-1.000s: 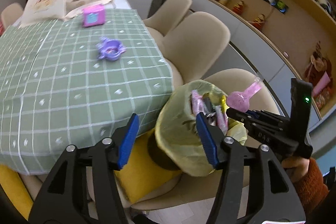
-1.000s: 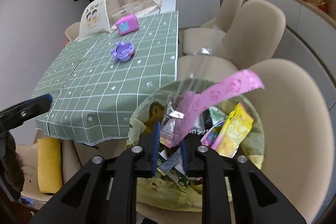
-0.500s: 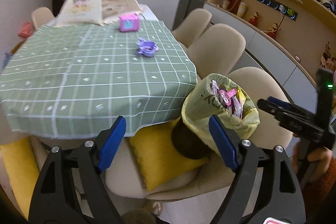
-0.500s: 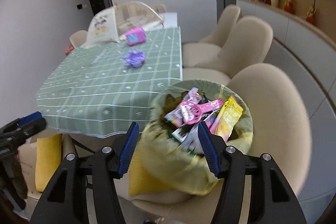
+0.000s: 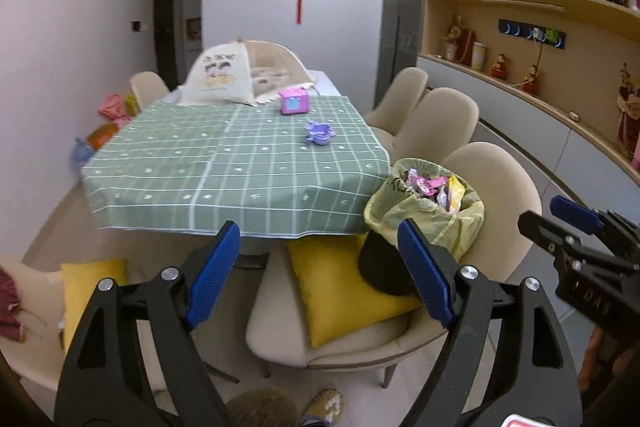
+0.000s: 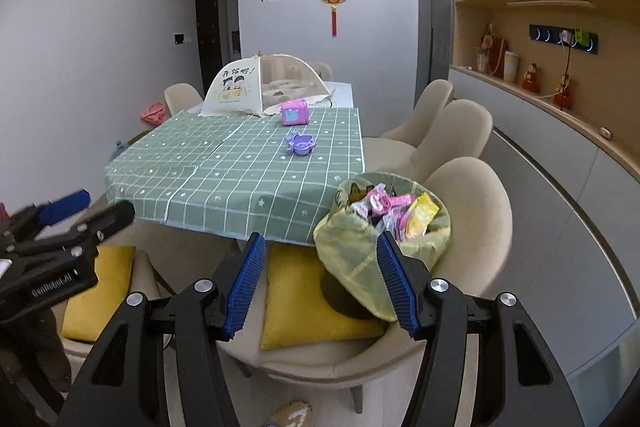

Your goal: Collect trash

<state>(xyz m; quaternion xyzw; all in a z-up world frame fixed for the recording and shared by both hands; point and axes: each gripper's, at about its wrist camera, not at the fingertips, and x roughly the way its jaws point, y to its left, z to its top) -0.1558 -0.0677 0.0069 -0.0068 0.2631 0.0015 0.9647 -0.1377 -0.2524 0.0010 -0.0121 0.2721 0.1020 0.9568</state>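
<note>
A bin lined with a yellow-green bag (image 5: pixel 424 215) stands on a beige chair beside the table; it also shows in the right wrist view (image 6: pixel 360 247). It holds several wrappers, among them a pink one (image 6: pixel 390 202) and a yellow one (image 6: pixel 422 215). My left gripper (image 5: pixel 320 267) is open and empty, pulled back from the bin. My right gripper (image 6: pixel 322 283) is open and empty, also back from the bin. Each gripper shows in the other's view, the right one (image 5: pixel 572 227) and the left one (image 6: pixel 76 219).
A table with a green checked cloth (image 5: pixel 240 163) carries a purple toy (image 5: pixel 318 133), a pink box (image 5: pixel 294 103) and a mesh food cover (image 5: pixel 240 75). Beige chairs (image 5: pixel 436 123) line the right side. Yellow cushions (image 5: pixel 344 287) lie on chairs. Shelves (image 5: pixel 560 39) run along the right wall.
My right gripper has opened and let the pink wrapper drop into the bin. Both grippers have pulled back and up from the bin.
</note>
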